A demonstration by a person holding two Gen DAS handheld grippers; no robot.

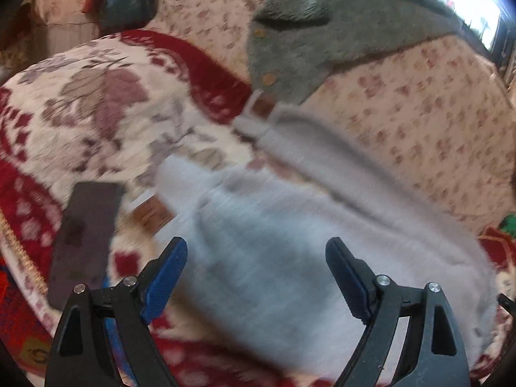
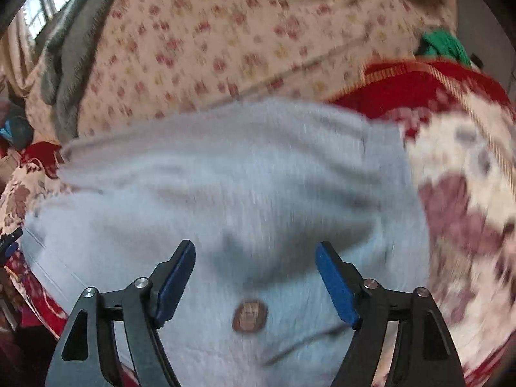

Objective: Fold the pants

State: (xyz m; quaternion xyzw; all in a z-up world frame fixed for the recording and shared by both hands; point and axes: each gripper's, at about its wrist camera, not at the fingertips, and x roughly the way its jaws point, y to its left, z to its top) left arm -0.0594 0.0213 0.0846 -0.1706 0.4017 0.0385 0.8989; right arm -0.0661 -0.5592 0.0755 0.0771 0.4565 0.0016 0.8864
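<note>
Light grey fleece pants (image 1: 290,225) lie spread on a red and cream floral blanket (image 1: 96,113). In the left wrist view a brown patch (image 1: 262,104) marks one end of a leg, far from me. My left gripper (image 1: 256,248) is open and empty, hovering above the pants. In the right wrist view the pants (image 2: 225,177) fill the middle, with a round brown patch (image 2: 250,314) between the fingers. My right gripper (image 2: 256,251) is open and empty just above the fabric. Both views are blurred by motion.
A dark phone (image 1: 85,242) lies on the blanket left of the pants, next to a brown label (image 1: 151,216). A grey knitted cardigan (image 1: 338,25) lies on a floral cushion (image 1: 419,113) behind. A green item (image 2: 445,43) sits at the far right.
</note>
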